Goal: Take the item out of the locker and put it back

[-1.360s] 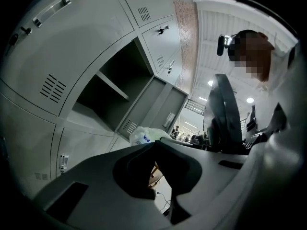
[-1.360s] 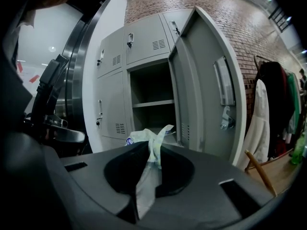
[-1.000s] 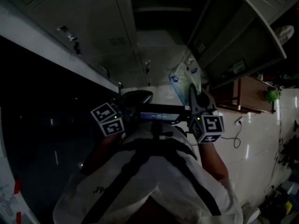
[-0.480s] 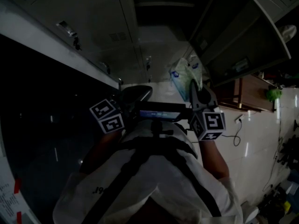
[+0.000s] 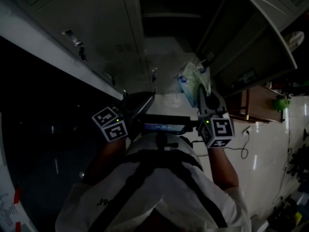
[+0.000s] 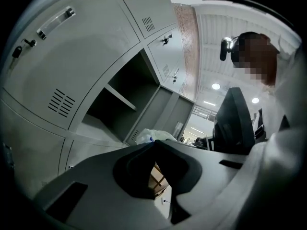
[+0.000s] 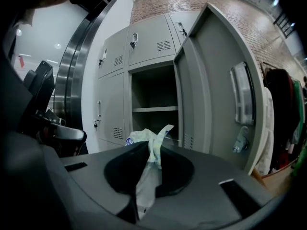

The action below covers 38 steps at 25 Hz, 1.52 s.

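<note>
A crumpled white and green plastic bag (image 5: 192, 80) hangs in front of the open locker (image 5: 169, 33). My right gripper (image 5: 200, 90) is shut on it, with a strip of the bag (image 7: 149, 150) pinched between the jaws. In the right gripper view the locker (image 7: 153, 92) stands straight ahead, and the part of it I see holds only a bare shelf (image 7: 154, 109). My left gripper (image 5: 143, 99) is level with the right one, to its left; its jaws meet with nothing between them. From the left gripper view the bag (image 6: 152, 135) peeks over the jaw tips.
The locker's door (image 7: 211, 85) swings out on the right, close to the right gripper. Shut lockers (image 5: 87, 37) run along the left. A wooden piece of furniture (image 5: 260, 103) and a white tiled floor (image 5: 260, 149) lie to the right.
Both grippers and the bag have hardly moved. The head view has shifted slightly, so the lockers sit a little lower in the picture.
</note>
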{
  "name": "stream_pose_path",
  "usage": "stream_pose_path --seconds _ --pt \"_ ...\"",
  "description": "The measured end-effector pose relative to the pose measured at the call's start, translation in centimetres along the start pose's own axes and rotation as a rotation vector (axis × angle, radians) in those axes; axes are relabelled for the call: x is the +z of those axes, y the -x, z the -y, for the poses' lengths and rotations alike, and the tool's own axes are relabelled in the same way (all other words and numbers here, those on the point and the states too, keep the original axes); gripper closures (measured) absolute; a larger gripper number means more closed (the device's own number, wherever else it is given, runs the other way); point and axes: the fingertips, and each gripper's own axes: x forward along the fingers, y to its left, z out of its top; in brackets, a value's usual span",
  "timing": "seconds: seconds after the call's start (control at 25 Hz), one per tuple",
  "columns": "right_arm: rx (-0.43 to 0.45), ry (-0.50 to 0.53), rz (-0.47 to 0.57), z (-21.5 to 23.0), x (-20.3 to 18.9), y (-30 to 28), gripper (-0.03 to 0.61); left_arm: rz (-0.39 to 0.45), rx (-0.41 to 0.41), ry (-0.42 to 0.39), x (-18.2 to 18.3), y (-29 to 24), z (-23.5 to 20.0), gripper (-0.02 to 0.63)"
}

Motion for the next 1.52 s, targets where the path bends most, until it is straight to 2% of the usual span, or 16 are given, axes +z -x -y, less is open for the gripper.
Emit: stream_pose_path --seconds 0.88,1.28,1.52 --pt "0.045 0.096 0.099 0.6 7.9 -5.4 0.557 0.044 0.000 -0.114 6.0 -2.6 -1.3 0.612" --pt "0.037 0.152 0.176 1.3 13.3 -9.8 0.557 0.074 -0.006 -0.175 9.9 -4.8 -2.1 0.612" --pt "0.038 0.164 0.179 1.4 14.4 -11.5 0.557 0.091 -0.007 -0.195 11.2 -5.6 -2.1 0.612"
